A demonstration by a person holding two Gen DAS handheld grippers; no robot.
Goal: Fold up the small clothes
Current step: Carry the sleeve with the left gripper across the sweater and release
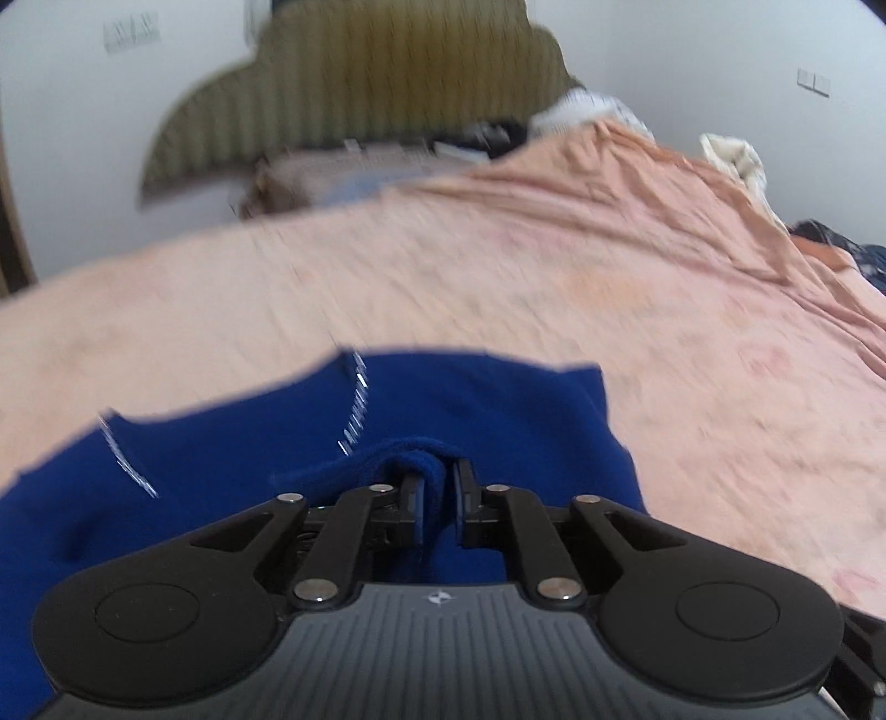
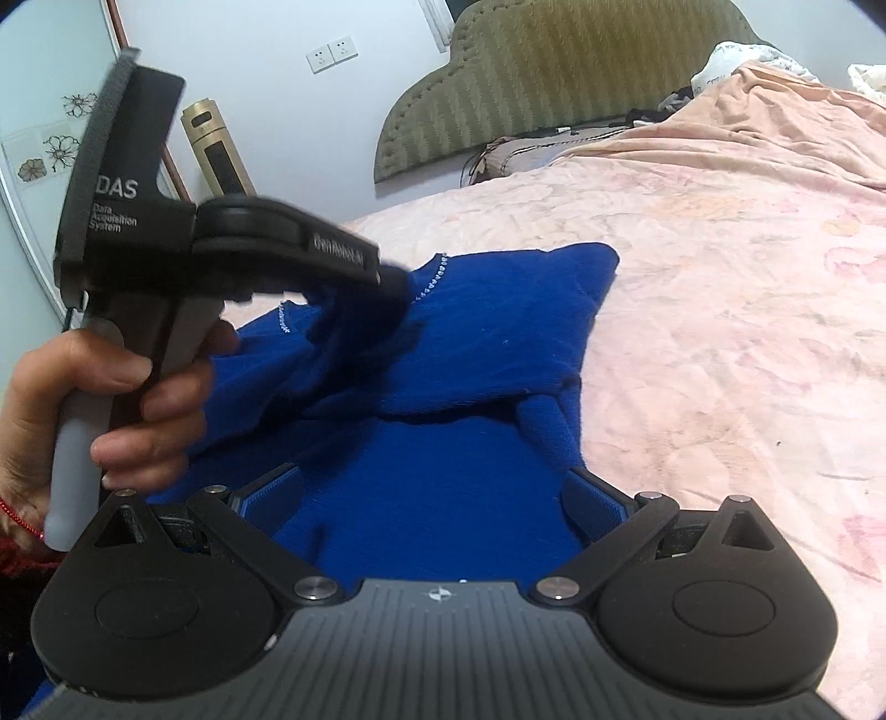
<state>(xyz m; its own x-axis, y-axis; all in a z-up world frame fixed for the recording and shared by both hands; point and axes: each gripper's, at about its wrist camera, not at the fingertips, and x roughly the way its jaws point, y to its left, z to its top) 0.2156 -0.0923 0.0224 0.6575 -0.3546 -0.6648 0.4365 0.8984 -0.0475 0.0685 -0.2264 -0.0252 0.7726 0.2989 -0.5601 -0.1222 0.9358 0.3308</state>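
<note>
Pink bedspread point(image 2: 720, 277), olive headboard point(image 2: 554, 72) upper frame. Blue garment point(image 2: 443, 387) centre-low: left gripper point(image 1: 437, 487) jaws clamped on a fold (blurred); right gripper point(image 2: 437, 498) jaws apart over it.

- Garment point(image 2: 470, 354) lies on the bedspread point(image 2: 720, 288), near the bed's near-left part in the right wrist view.
- Left gripper point(image 1: 437, 487) sits over the garment, jaws pinched on a raised fold of it.
- Right gripper point(image 2: 437, 498) stands before the garment's near edge, jaws spread, cloth between them.
- Headboard point(image 2: 554, 72) stands behind the bedspread, against the wall.
- Wall sockets point(image 2: 331, 54) sit left of the headboard.
</note>
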